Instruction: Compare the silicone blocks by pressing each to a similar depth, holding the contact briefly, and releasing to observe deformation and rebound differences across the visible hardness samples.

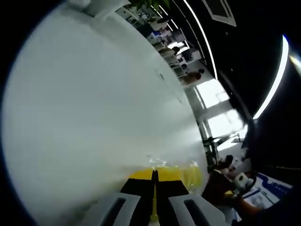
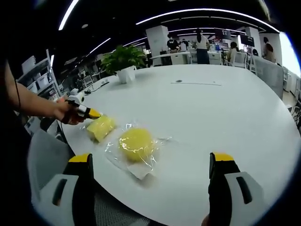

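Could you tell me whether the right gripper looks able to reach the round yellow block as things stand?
Probably yes: the right gripper is open, with the round yellow block just ahead on the table, nothing between.

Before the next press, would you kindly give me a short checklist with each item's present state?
1. Left gripper at the square pale yellow silicone block in clear wrap: ok, its tip is at the block's edge.
2. Left jaws closed for pressing: ok, together in the left gripper view.
3. Right gripper open and clear of samples: ok.
4. Round yellow silicone block in clear wrap untouched and ready: ok.
5. Press depth on the square block: cannot tell.
6. White round table free around samples: ok.
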`<action>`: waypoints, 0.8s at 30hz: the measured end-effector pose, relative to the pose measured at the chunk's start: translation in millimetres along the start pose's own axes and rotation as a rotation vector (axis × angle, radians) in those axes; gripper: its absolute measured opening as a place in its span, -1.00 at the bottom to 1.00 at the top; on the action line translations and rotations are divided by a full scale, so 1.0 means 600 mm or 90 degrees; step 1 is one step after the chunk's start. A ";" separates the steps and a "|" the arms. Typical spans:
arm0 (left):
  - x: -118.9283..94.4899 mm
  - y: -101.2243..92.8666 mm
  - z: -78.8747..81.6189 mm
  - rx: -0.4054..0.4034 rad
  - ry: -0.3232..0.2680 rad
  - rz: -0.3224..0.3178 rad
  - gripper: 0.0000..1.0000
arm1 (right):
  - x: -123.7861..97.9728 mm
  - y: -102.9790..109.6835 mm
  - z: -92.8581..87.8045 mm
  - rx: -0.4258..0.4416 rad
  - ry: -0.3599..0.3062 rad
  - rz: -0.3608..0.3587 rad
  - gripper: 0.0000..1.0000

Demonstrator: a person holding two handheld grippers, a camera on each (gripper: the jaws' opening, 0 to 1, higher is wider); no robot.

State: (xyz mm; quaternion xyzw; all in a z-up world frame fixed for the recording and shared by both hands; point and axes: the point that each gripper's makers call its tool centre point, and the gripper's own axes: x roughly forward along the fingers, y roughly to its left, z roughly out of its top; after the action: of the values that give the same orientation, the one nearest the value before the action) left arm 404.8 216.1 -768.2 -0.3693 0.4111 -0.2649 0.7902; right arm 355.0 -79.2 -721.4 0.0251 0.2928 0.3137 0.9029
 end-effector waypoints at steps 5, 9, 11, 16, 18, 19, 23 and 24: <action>-0.009 -0.013 0.013 0.041 -0.035 -0.006 -1.00 | 0.003 0.003 0.008 0.003 -0.009 0.001 0.93; -0.017 -0.023 0.014 0.060 -0.049 -0.004 -1.00 | 0.003 0.006 0.010 0.007 -0.014 0.003 0.93; -0.022 -0.034 0.018 0.006 -0.051 -0.013 -1.00 | 0.004 0.008 0.010 0.007 -0.017 0.004 0.93; -0.038 -0.060 0.027 0.069 -0.061 -0.036 -1.00 | 0.005 0.015 0.012 0.010 -0.025 0.008 0.93; -0.043 -0.067 0.028 0.086 -0.066 -0.036 -1.00 | 0.005 0.016 0.012 0.010 -0.026 0.009 0.93; -0.046 -0.069 0.029 0.091 -0.068 -0.031 -1.00 | 0.005 0.018 0.013 0.008 -0.026 0.010 0.93; -0.060 -0.091 0.038 0.180 -0.078 -0.025 -1.00 | 0.002 0.023 0.019 0.002 -0.029 0.012 0.93; -0.063 -0.097 0.041 0.201 -0.084 -0.022 -1.00 | 0.002 0.024 0.020 0.002 -0.030 0.012 0.93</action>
State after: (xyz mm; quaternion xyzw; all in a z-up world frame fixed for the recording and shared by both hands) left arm 398.9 218.3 -694.8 -0.2643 0.3056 -0.3149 0.8589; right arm 354.4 -65.6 -708.6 0.0369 0.2715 0.3214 0.9064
